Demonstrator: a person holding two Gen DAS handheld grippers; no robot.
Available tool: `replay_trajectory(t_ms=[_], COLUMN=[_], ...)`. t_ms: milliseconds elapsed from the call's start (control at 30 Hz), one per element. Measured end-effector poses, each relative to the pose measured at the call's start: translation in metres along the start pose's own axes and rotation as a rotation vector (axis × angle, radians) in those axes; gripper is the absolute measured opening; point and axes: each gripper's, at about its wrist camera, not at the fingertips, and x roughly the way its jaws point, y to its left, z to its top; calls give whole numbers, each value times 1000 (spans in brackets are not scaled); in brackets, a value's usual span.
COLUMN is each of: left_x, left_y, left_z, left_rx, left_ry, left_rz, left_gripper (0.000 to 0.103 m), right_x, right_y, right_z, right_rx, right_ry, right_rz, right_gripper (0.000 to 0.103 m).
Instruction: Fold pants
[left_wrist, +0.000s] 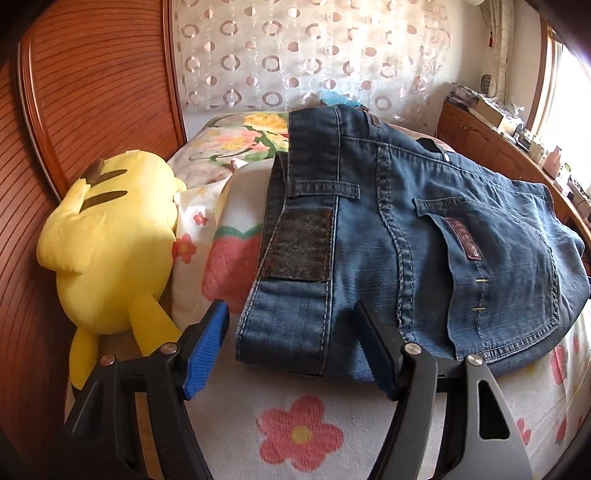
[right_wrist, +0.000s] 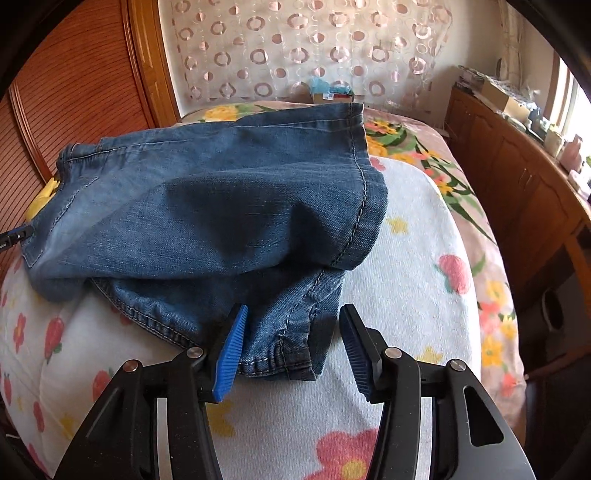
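pants (left_wrist: 388, 229) on blanket (left_wrist: 236, 424) | plush toy (left_wrist: 110, 251) left | pillow (left_wrist: 236, 140) behind

The jeans (right_wrist: 207, 206) are hiding most of the yellow plush toy (right_wrist: 42, 197) in the right wrist view.

Pants (left_wrist: 424, 258) matt blue denim, patch (left_wrist: 299, 247) rough dark leather, blanket (right_wrist: 406, 258) fuzzy terry, headboard (left_wrist: 99, 92) glossy ribbed wood.

My bedroom at home, in daylight

I stand over my bed (right_wrist: 417, 221), spread with a flowered blanket (left_wrist: 295, 435); a yellow plush toy (left_wrist: 110, 258) leans on the wooden headboard (left_wrist: 92, 92), a circle-patterned curtain (right_wrist: 306, 48) hangs behind, and a cluttered wooden cabinet (right_wrist: 517, 192) runs under the bright window (left_wrist: 569, 96).
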Motion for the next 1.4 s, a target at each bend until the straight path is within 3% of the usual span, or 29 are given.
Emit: replay_trajectory(t_ms=[300, 467, 567, 700, 1033, 1200, 1400], left_x=[-2, -7, -16, -32, -103, -135, -146], left_y=[-2, -11, -18, -24, -19, -12, -12], left_z=[-1, -2, 0, 4, 13, -8, -49], left_rx=[-5, 14, 35, 51, 62, 48, 37], left_ry=[-5, -23, -56, -100, -236, -268, -226], left_rz=[-17, -26, -1, 17, 33, 28, -1], left_gripper=[45, 22, 14, 12, 10, 10, 10], right_x=[0, 2, 1, -1, -75, -119, -144], right_y=[17, 23, 22, 20, 10, 13, 14], right_z=[-11, -16, -18, -14, -7, -32, -91], right_rx=[-29, -64, -69, -76, -66, -61, -43], right_ry=[-15, -36, -37, -38, -211, -275, -268], right_rz=[-13, 22, 36, 31, -25, -31, -17], right_gripper=[51, 29, 19, 15, 13, 10, 8])
